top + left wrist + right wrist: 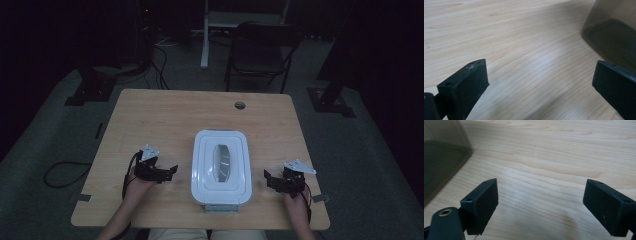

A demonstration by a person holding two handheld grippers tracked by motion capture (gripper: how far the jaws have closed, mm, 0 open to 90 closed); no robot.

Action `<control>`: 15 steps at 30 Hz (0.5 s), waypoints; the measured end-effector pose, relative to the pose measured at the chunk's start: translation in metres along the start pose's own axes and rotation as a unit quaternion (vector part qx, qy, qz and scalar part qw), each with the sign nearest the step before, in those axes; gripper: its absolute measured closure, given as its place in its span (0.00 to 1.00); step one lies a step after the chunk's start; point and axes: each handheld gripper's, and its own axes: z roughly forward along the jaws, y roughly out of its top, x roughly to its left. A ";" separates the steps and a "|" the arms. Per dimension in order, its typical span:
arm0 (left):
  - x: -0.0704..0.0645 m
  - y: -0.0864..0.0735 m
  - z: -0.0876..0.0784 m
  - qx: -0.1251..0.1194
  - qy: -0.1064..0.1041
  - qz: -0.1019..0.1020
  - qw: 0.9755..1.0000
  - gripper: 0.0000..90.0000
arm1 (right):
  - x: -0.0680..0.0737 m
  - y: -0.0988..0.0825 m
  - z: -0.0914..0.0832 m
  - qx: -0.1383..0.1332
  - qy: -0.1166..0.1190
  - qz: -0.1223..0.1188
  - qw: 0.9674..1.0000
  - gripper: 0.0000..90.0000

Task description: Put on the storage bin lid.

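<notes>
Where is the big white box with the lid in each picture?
High view: the white box sits in the middle of the table, between the left gripper and the right gripper.
Left gripper view: its see-through side wall is at the upper right.
Right gripper view: its wall is at the upper left.
Shared landmark: the light wooden table.

You sit in a dark lab or test room. Your wooden table (150, 120) has a round cable hole (240, 105) and stands on grey carpet (45, 140). Behind it you see a black folding chair (260, 50), black stand feet (90, 90) and loose cables (62, 172) on the floor.
</notes>
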 end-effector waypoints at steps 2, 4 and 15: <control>0.004 -0.001 -0.004 -0.003 0.005 -0.005 1.000 0.01 | -0.002 -0.001 -0.001 0.003 -0.009 0.002 1.000 0.14; 0.008 -0.003 -0.008 -0.004 0.012 -0.006 1.000 0.01 | -0.005 -0.001 -0.002 0.002 -0.012 0.005 1.000 0.14; 0.034 -0.018 -0.027 -0.010 0.042 -0.043 0.998 0.01 | -0.028 -0.006 -0.017 -0.008 -0.060 0.027 0.998 0.14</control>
